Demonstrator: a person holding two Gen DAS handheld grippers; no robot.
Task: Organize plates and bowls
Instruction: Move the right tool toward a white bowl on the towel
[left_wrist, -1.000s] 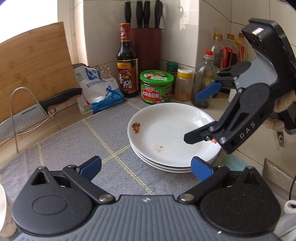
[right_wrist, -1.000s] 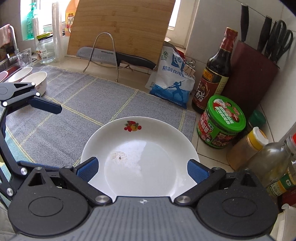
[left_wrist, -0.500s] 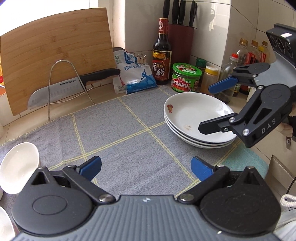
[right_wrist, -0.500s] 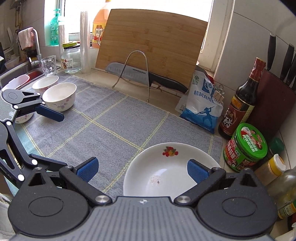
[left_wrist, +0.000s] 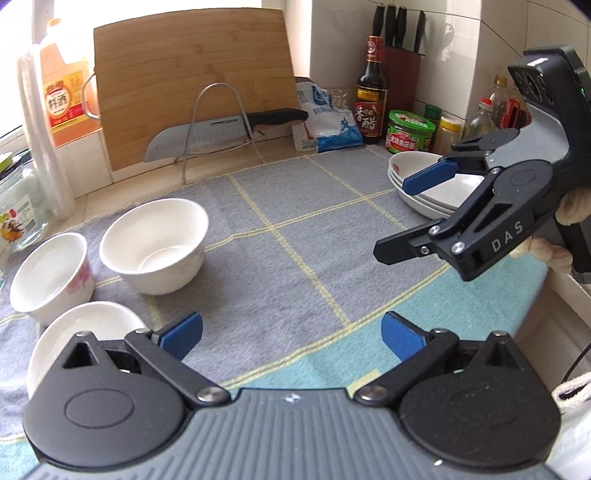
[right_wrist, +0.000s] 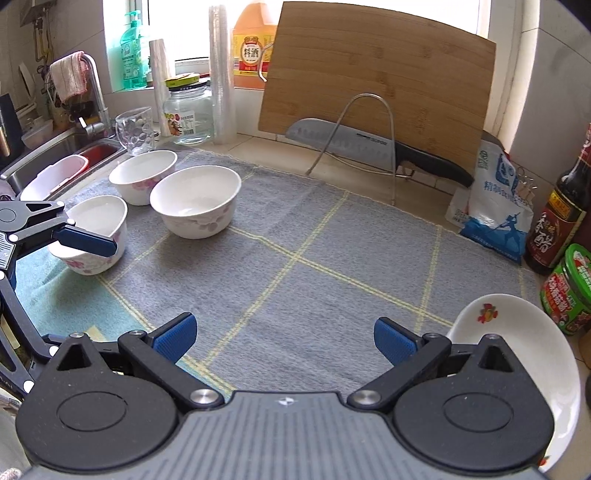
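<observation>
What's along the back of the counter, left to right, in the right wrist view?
Green soap bottle → clear glass jar → orange jug → bamboo cutting board → white-and-blue bag → dark vinegar bottle → green-lidded jar.

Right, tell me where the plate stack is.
The plate stack sits at the mat's far right corner in the left wrist view, just before the green-lidded jar and behind the right tongs.

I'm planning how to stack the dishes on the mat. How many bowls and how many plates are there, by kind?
Bowls: 3
Plates: 3, in one stack
Total: 6 dishes
</observation>
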